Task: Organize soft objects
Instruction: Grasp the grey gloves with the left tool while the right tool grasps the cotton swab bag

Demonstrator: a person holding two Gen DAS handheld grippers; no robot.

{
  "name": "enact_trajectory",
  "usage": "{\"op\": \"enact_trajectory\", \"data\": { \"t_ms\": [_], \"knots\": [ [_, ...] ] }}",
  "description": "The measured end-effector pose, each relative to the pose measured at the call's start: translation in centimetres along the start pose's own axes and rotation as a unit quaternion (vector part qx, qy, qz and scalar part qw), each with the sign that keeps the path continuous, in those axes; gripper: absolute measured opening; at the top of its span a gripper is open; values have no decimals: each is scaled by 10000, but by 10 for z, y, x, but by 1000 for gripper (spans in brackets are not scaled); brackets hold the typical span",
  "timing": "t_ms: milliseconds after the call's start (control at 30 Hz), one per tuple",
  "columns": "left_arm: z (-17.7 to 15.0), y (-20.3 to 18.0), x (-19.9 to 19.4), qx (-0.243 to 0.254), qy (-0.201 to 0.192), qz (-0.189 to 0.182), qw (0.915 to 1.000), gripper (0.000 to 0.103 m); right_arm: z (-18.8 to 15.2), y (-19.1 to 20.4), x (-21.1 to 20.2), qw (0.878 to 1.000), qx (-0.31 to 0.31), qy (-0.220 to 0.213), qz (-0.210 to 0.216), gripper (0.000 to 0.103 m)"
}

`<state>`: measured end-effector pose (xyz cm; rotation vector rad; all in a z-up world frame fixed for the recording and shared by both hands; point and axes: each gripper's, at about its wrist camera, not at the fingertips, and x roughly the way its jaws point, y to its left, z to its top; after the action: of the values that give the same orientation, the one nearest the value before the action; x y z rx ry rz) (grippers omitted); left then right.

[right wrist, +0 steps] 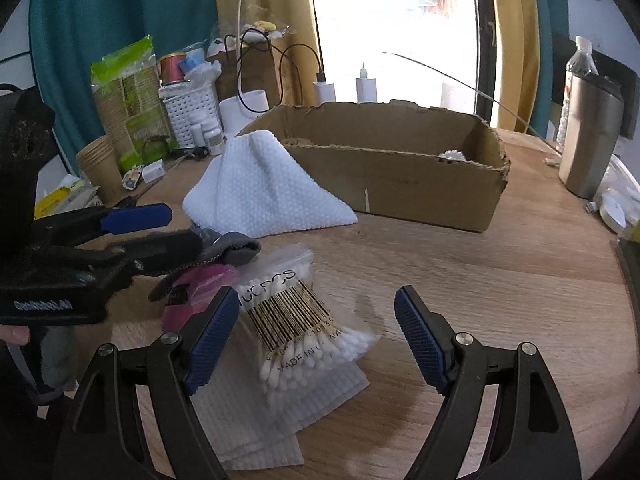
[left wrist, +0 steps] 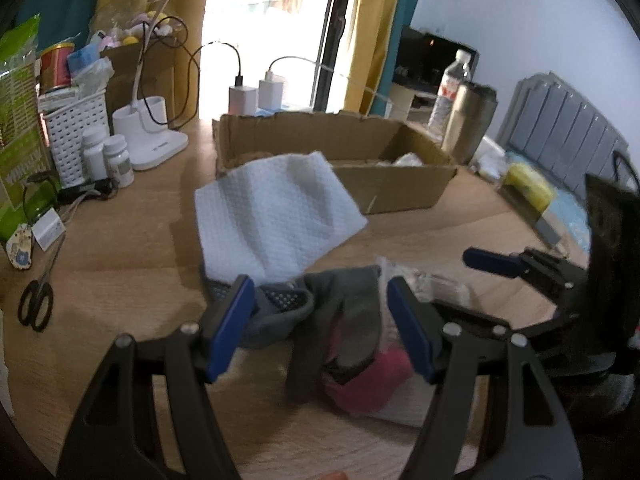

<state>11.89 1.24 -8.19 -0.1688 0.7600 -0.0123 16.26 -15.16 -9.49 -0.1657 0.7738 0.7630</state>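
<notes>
Spreading its ribbed blue pads wide, the left hand-held gripper [left wrist: 320, 328] straddles a limp grey sock [left wrist: 340, 312]; ahead sags a waffled white cloth [left wrist: 276, 208]. The right hand-held gripper [right wrist: 316, 340], jaws apart, frames a crinkly cotton-swab bag [right wrist: 296, 312].

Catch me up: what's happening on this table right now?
A person holds a gripper in each hand over a pile of soft items on a wooden table. The left gripper, open, hangs over a grey sock lying on something pink. The right gripper, also open, hangs above a bag of cotton swabs resting on folded paper towels. Nothing is gripped yet. A white cloth leans against the cardboard box behind; the box already holds something white.
</notes>
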Motion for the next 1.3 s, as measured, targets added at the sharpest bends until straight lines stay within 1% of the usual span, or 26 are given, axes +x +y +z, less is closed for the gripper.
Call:
{"op": "enact_trajectory", "data": {
  "t_ms": [67, 233, 400, 500, 533, 567, 600, 633, 667, 733, 767, 833, 1033, 1300],
  "knots": [
    [-2, 1, 9, 22, 158, 101, 9998, 70, 0, -1, 3, 10000, 7, 55, 10, 83],
    [-6, 10, 24, -129, 380, 90, 9992, 70, 2, -6, 9, 9998, 59, 143, 87, 83],
    [-7, 17, 32, -343, 513, -109, 9980, 70, 2, -12, 14, 9991, 224, 278, 230, 83],
    [-7, 22, 35, -486, 539, -269, 9970, 70, 3, -12, 15, 9989, 253, 299, 241, 82],
    [-7, 24, 35, -522, 533, -329, 9967, 70, 3, -12, 14, 9990, 268, 277, 226, 78],
    [-8, 25, 36, -542, 543, -370, 9964, 69, 3, -12, 14, 9990, 272, 270, 238, 73],
    [-9, 26, 36, -567, 536, -416, 9961, 69, 3, -12, 14, 9988, 276, 263, 296, 70],
    [-9, 26, 35, -579, 526, -445, 9959, 66, 3, -11, 15, 9988, 282, 253, 316, 66],
    [-9, 26, 35, -586, 512, -482, 9958, 56, 3, -11, 15, 9988, 287, 248, 311, 66],
    [-9, 27, 34, -626, 499, -593, 9950, 41, 4, -11, 15, 9987, 298, 244, 334, 62],
    [-9, 28, 33, -660, 479, -640, 9946, 36, 4, -12, 15, 9986, 314, 221, 350, 59],
    [-8, 26, 31, -609, 424, -658, 9951, 25, 4, -13, 13, 9986, 337, 193, 358, 56],
    [-7, 20, 19, -424, 303, -729, 9960, 19, 5, -13, 9, 9990, 314, 145, 277, 48],
    [1, 23, -4, -424, 36, -870, 9953, 18, 7, -19, 3, 9993, 369, 90, 64, 46]
  ]
}}
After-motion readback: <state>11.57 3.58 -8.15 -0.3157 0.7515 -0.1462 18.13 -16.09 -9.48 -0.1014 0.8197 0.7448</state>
